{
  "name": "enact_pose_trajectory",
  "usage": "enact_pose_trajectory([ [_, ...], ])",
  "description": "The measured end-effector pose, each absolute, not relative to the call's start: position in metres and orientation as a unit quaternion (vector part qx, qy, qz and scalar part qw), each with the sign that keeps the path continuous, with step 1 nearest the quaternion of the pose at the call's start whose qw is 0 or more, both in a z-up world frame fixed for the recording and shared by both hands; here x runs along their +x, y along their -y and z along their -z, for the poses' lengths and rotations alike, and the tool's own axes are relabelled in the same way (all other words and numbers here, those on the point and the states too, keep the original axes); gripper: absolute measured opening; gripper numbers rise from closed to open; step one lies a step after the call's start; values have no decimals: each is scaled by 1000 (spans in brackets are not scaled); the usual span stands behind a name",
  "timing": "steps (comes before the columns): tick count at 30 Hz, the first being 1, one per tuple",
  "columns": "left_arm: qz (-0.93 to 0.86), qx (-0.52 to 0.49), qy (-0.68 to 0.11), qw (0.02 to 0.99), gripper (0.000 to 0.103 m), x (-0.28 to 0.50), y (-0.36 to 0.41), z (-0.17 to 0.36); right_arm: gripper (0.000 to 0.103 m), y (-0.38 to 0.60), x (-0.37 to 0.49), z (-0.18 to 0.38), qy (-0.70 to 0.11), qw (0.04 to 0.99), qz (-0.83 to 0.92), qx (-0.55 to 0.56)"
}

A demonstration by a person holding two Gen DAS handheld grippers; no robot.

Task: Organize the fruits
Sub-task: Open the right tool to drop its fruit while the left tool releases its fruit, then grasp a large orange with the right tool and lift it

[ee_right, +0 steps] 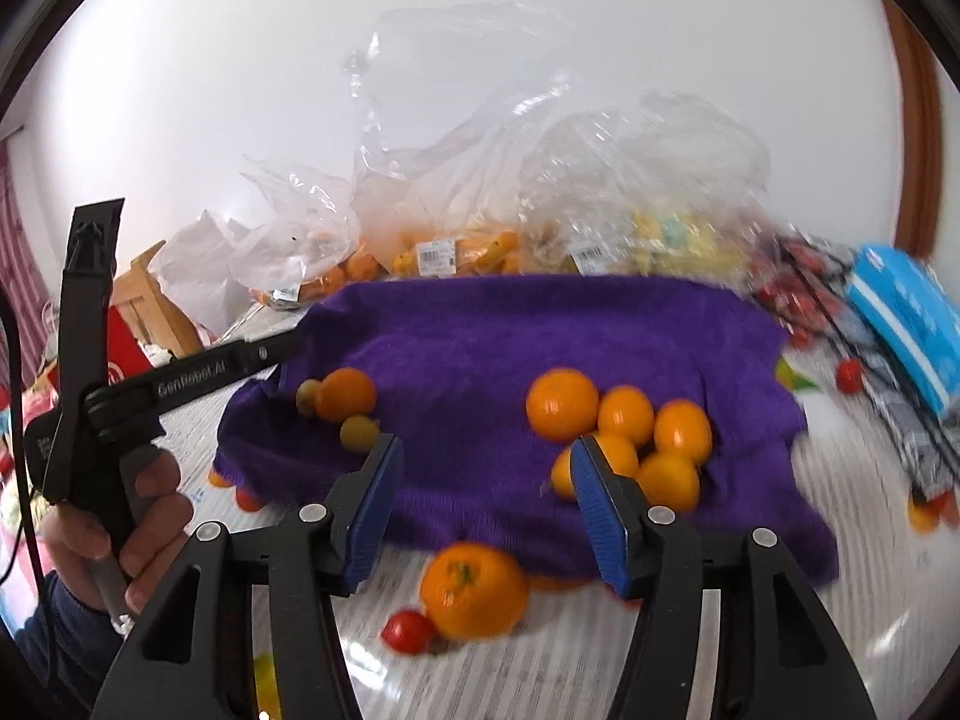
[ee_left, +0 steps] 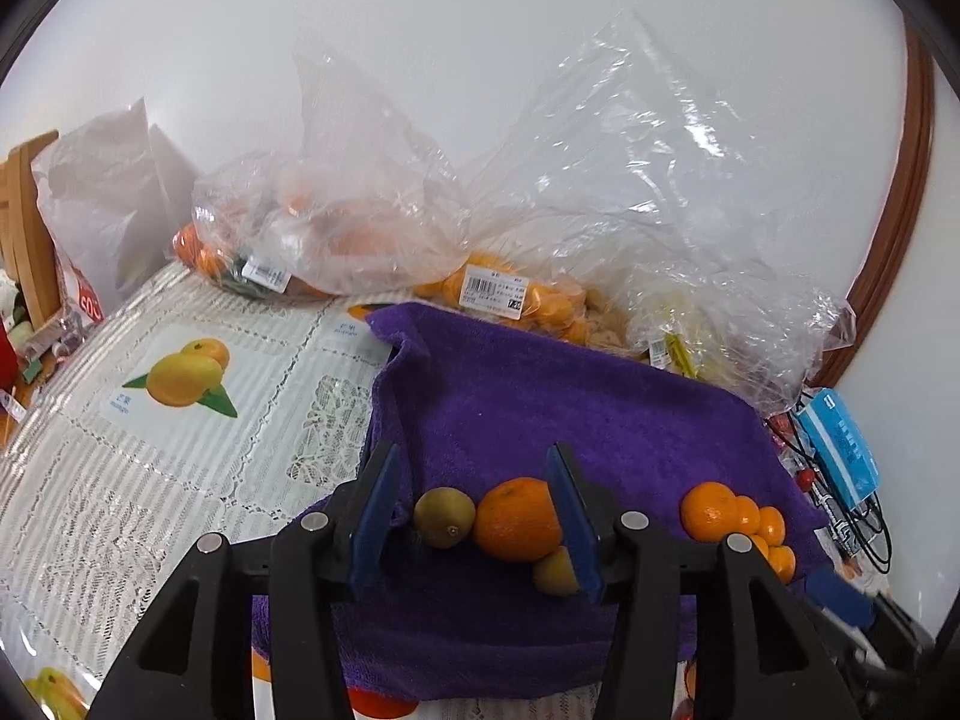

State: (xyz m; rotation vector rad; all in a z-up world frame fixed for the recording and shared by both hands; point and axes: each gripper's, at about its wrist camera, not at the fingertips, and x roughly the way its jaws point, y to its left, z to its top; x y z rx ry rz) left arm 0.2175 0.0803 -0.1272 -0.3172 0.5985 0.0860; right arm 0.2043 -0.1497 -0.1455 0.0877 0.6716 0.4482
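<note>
A purple towel [ee_left: 540, 396] lies on the table. On its near part sit an orange [ee_left: 516, 519] and two kiwis [ee_left: 443, 517] [ee_left: 553, 571], all between the blue pads of my left gripper [ee_left: 474, 516]. The jaws stand apart and the left pad is clear of the fruit. A cluster of small oranges [ee_left: 738, 519] lies to the right. My right gripper [ee_right: 489, 510] is open above the towel's front edge. Just below it a loose orange [ee_right: 474, 591] rests on the table beside a cherry tomato [ee_right: 408, 630]. The orange cluster [ee_right: 630, 432] sits right of it.
Clear plastic bags of oranges [ee_left: 360, 228] [ee_left: 522, 294] crowd the back by the wall. A blue box [ee_left: 840, 450] and cherry tomatoes [ee_right: 849, 375] lie at the right. A mango picture card [ee_left: 180, 378] lies on the lace cloth. A person's hand [ee_right: 144, 504] grips a black handle at the left.
</note>
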Motion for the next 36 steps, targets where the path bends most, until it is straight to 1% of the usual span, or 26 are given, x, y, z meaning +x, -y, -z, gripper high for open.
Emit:
enact_pose_trajectory([
  [7, -31, -152, -289, 945, 48, 209, -68, 126, 58, 144, 182, 159, -365, 911, -187, 51],
  [13, -39, -137, -275, 951, 48, 199, -64, 125, 58, 133, 185, 173, -388, 904, -174, 46],
  [20, -35, -162, -275, 947, 48, 199, -74, 121, 57, 126, 191, 187, -410, 898, -158, 37],
  [22, -32, -174, -278, 944, 49, 200, -78, 122, 51, 126, 193, 190, -414, 896, -155, 43],
  [23, -30, -180, -281, 942, 49, 201, -79, 123, 45, 127, 194, 191, -414, 896, -154, 45],
  [30, -23, -205, -291, 934, 49, 204, -86, 125, 44, 142, 189, 175, -392, 902, -153, 91],
  [36, -4, -214, -302, 929, 49, 205, -85, 126, 45, 166, 174, 154, -365, 918, -127, 89],
])
